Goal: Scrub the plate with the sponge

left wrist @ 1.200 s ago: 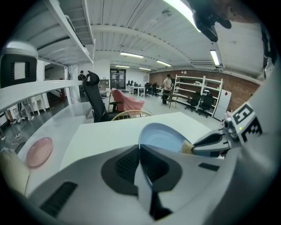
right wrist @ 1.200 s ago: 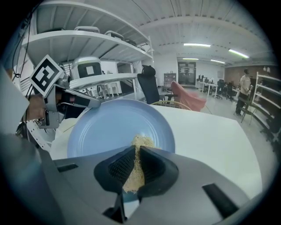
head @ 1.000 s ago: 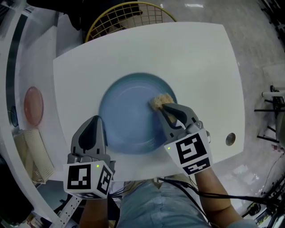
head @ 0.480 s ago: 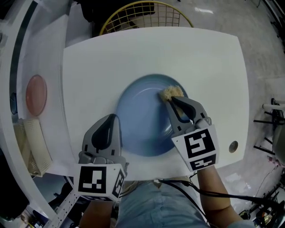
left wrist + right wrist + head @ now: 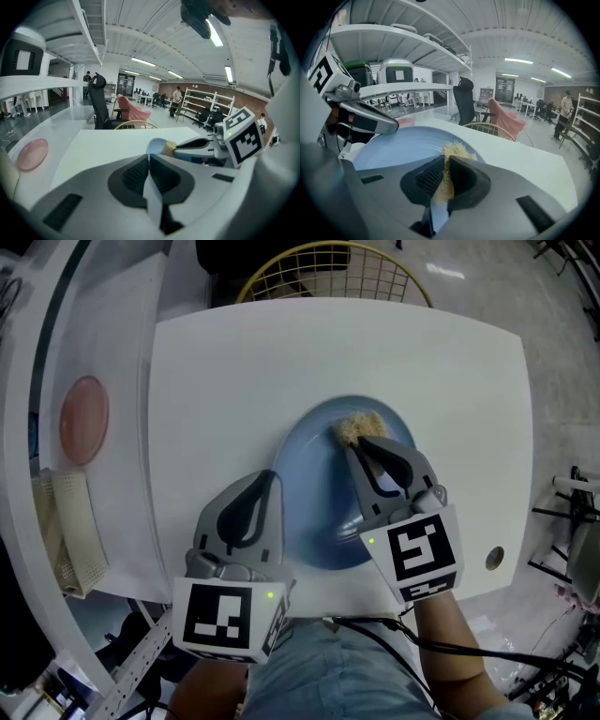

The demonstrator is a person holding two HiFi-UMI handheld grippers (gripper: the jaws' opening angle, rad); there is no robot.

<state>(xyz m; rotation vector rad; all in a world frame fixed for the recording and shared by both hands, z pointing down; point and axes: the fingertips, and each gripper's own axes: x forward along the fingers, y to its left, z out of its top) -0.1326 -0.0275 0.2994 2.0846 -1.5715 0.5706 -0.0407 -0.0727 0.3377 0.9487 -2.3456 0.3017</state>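
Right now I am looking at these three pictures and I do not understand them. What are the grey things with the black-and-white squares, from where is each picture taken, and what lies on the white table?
There is no robot here. A person holds a two-jaw gripper in each hand, and the cubes with squares are parts of those grippers. One picture comes from a camera on the person's head, looking steeply down. The other two come from a camera riding on each gripper, looking along its jaws.

On the white table lies a blue plate. The right gripper is shut on a beige sponge, which it holds against the far part of the plate. The left gripper has its jaws together at the plate's left rim; I cannot tell whether they pinch it. A pink dish sits on the counter further left.
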